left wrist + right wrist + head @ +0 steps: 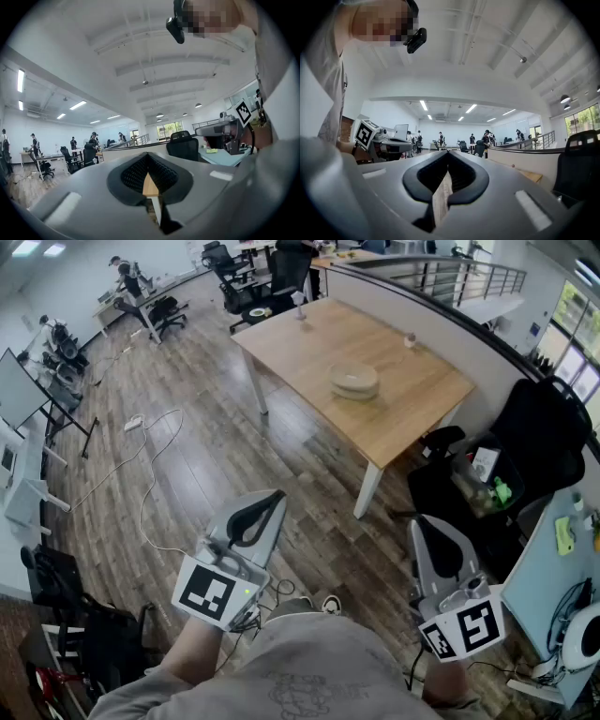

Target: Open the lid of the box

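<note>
- The wooden worktop (412, 404) stands on the plank floor (206, 456), well apart from both grippers.
- The left gripper (269, 503) is held low in front of the person (300, 667), its jaws closed together on nothing.
- The right gripper (425, 529) is held low beside it, its jaws also closed and empty.
- The round box (353, 380) sits near the worktop's middle with its lid on, and neither gripper touches it.

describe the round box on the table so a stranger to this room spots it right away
Look for the big light wooden table beside the curved white half-wall. Near its middle sits a flat, round, cream box. It is the widest and lowest thing there; the two small objects near the far edges are tiny.
</note>
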